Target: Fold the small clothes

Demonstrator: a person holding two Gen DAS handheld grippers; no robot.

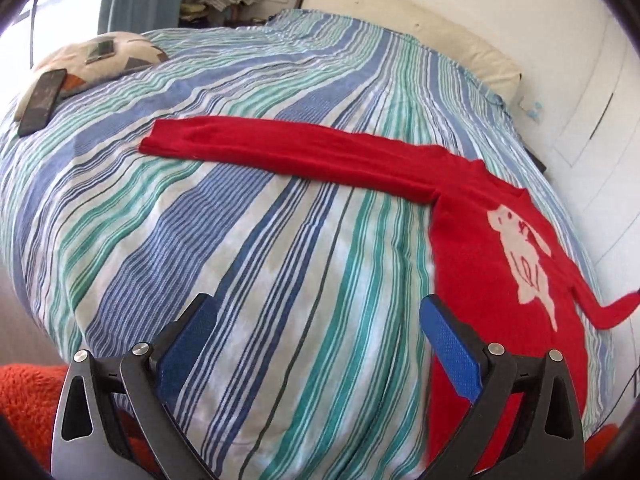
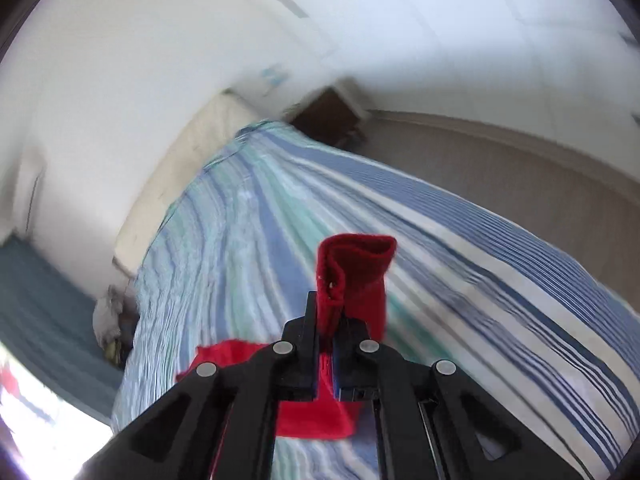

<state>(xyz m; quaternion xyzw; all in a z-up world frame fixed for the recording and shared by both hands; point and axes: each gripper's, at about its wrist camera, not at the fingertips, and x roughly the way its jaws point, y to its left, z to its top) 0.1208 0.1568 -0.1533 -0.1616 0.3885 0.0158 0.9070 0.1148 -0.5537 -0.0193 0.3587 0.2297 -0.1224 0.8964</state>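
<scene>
Red sweater point(image 1: 480, 248) lies spread on the striped bedcover point(image 1: 248, 240), toward the bed's right edge as the left wrist camera shows it, with a pale animal figure point(image 1: 524, 256) knitted on its front. One sleeve point(image 1: 288, 152) stretches flat and straight across the cover toward the left side of the bed — its cuff ends well short of the patterned cushion point(image 1: 120, 56) at the far left corner. The other sleeve point(image 1: 612, 312) rises off the cover near the right edge and runs out of that view.

Left gripper point(image 1: 316, 344) hangs above bare bedcover just beside the sweater's body, its blue-padded fingers point(image 1: 452, 352) spread wide with nothing between them. The right-hand finger overlaps the sweater's edge in the picture, though I cannot tell whether it touches the cloth.

Right gripper point(image 2: 329, 328) has its fingers pressed together, pinching a sleeve cuff point(image 2: 352, 272) — the red cloth sticks up beyond the fingertips, curled over at the top, and more red cloth point(image 2: 312, 412) hangs below the gripper's frame. The right wrist view is blurred.

A dark phone point(image 1: 40, 100) rests on the near end of the cushion, and a second small flat device point(image 1: 100, 50) lies on top of it. A cream headboard point(image 1: 420, 32) runs along the far edge of the bed against the white wall point(image 1: 520, 20).
</scene>
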